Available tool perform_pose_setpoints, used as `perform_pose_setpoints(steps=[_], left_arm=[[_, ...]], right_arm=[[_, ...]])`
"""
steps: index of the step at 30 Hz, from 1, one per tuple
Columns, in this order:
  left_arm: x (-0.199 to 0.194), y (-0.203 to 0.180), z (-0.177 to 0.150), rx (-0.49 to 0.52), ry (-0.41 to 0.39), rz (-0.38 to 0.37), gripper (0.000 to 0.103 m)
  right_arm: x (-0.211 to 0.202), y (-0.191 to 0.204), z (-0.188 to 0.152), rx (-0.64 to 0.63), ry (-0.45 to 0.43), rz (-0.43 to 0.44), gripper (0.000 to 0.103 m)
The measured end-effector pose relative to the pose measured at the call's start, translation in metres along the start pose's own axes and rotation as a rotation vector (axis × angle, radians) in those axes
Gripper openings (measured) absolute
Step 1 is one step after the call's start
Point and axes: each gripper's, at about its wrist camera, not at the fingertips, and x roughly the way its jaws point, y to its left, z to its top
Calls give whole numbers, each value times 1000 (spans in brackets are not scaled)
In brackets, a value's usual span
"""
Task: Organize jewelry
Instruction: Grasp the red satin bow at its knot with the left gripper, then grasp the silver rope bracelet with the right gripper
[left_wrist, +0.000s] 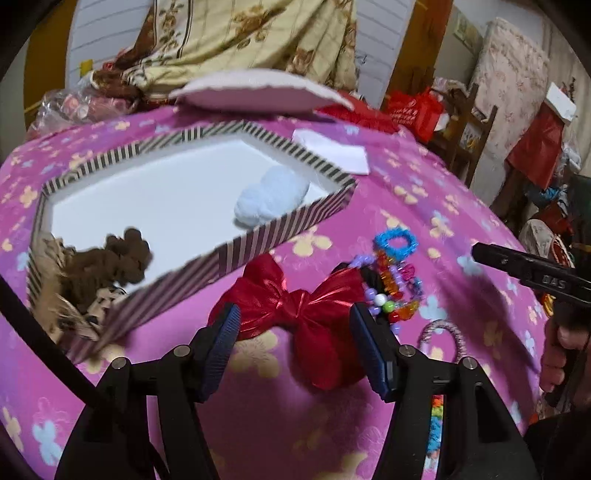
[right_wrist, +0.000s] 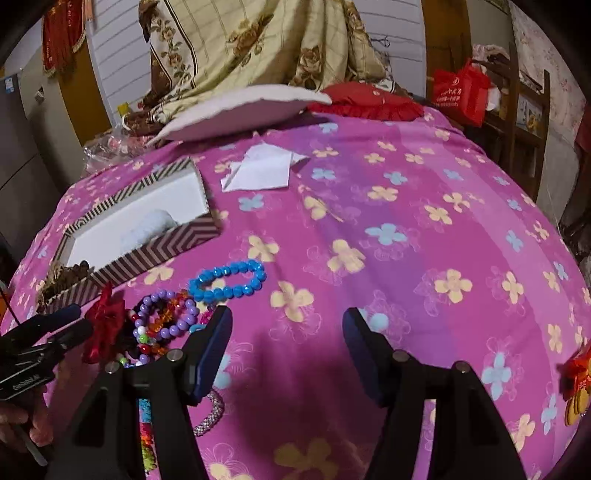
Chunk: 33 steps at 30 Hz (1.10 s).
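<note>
A striped box (left_wrist: 280, 229) with a white floor sits on the pink flowered cloth (left_wrist: 424, 199); it holds a light-blue pom-pom (left_wrist: 271, 199) and brown fluffy pieces (left_wrist: 110, 266). A red satin bow (left_wrist: 299, 306) lies on the cloth between the fingers of my open left gripper (left_wrist: 295, 343). Right of it lies a pile of bead bracelets (left_wrist: 391, 284) with a blue bracelet (left_wrist: 395, 242). In the right wrist view, my right gripper (right_wrist: 288, 350) is open and empty above the cloth; the blue bracelet (right_wrist: 229, 280), the pile (right_wrist: 166, 321), the bow (right_wrist: 105, 325) and the box (right_wrist: 147, 236) lie to its left.
White paper (left_wrist: 332, 149) lies beyond the box. A pale cushion (left_wrist: 255, 92) and a red pillow (right_wrist: 365, 99) sit at the far edge. A silver bracelet (right_wrist: 210, 413) and a rainbow bead strand (right_wrist: 146, 432) lie near me. A red-orange ornament (right_wrist: 576, 384) lies at the right edge.
</note>
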Motion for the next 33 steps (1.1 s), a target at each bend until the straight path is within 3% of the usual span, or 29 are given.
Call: perform_pose_setpoints(steps=[3, 4, 5, 10, 17, 21, 27, 33], left_arm=[[10, 4, -8, 3, 44, 33, 27], [9, 3, -9, 19, 52, 56, 10], [8, 6, -10, 8, 59, 46, 0], [-6, 4, -10, 11, 24, 65, 0], [-23, 16, 0, -47, -18, 71, 0], [-34, 25, 5, -82, -42, 70, 0], [-37, 30, 5, -93, -30, 85, 0], [-42, 30, 3, -97, -40, 84, 0]], right_arm=[[7, 11, 1, -32, 21, 15, 65], [8, 15, 1, -49, 23, 25, 65], [10, 18, 0, -63, 23, 34, 65], [30, 21, 4, -75, 49, 23, 65], [38, 23, 14, -33, 22, 95, 61], [33, 41, 10, -108, 25, 144, 49], [14, 61, -15, -270, 92, 244, 44], [12, 56, -46, -370, 164, 175, 44]])
